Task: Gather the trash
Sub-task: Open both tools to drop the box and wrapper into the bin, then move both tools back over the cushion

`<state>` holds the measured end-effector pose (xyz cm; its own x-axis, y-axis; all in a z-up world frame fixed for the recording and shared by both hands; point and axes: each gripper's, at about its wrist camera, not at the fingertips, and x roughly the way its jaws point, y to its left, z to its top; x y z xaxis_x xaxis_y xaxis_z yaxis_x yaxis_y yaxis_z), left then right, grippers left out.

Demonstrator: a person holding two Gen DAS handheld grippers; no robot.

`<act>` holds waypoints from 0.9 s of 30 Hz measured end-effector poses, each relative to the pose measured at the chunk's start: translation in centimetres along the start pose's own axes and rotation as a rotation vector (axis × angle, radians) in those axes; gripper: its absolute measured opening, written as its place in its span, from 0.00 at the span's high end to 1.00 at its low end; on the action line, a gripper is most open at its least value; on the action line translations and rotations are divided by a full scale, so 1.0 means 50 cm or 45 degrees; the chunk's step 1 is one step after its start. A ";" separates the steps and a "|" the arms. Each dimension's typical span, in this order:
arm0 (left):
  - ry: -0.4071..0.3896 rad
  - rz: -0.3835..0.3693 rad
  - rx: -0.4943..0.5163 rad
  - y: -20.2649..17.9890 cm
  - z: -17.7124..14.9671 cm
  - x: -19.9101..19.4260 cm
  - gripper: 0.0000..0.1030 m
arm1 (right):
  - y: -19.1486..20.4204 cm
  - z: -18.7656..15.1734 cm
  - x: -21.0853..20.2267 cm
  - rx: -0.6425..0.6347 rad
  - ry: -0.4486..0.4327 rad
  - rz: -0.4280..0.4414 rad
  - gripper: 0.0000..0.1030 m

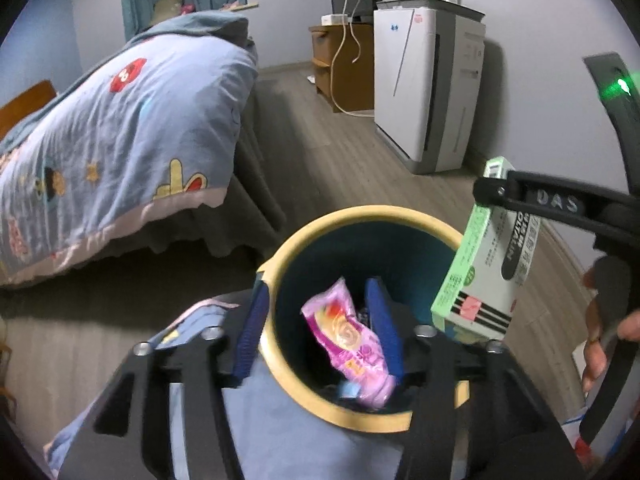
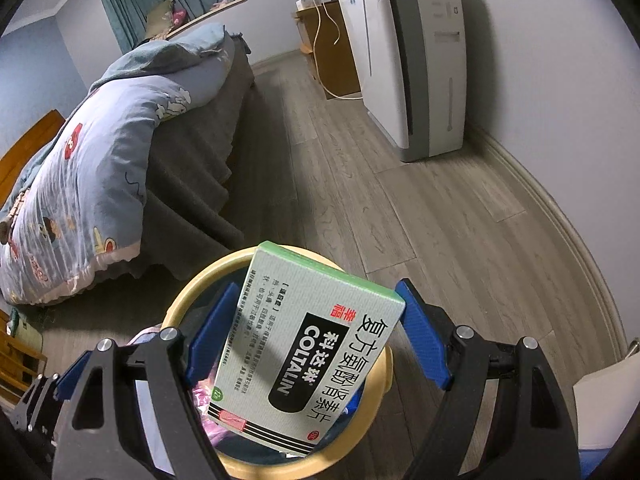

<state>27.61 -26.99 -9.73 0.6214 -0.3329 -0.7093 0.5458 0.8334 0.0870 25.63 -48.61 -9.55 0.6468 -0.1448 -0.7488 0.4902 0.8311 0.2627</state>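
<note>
Yellow-rimmed, dark-lined round waste bin [image 1: 362, 220] stood on the grey wood-plank floor [image 2: 420, 208] beside the bed with its blue cartoon-print quilt [image 1: 120, 128]. My left gripper [image 1: 318, 328] straddled the near rim, its blue pads pinching the bin wall; a pink crinkled snack wrapper [image 1: 352, 344] lay inside. My right gripper [image 2: 316, 344] stood wide, its blue pads either side of the green-edged white cardboard medicine box [image 2: 304, 356], tilted over the bin mouth; whether the pads touched it I could not tell.
</note>
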 end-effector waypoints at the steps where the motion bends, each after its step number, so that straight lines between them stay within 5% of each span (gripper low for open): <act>1: 0.005 0.008 0.006 0.000 -0.004 0.000 0.48 | -0.001 0.002 0.002 0.007 -0.001 0.007 0.23; 15: 0.016 0.035 -0.013 0.041 -0.039 -0.048 0.48 | 0.039 0.009 0.018 0.003 0.032 0.114 0.14; 27: -0.044 0.091 -0.128 0.130 -0.109 -0.243 0.44 | 0.122 -0.026 -0.107 -0.124 0.033 0.225 0.13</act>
<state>20.56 -15.13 -4.37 0.6767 -0.2844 -0.6791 0.4414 0.8950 0.0649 24.40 -42.04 -4.75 0.7019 0.0208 -0.7120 0.3108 0.8905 0.3323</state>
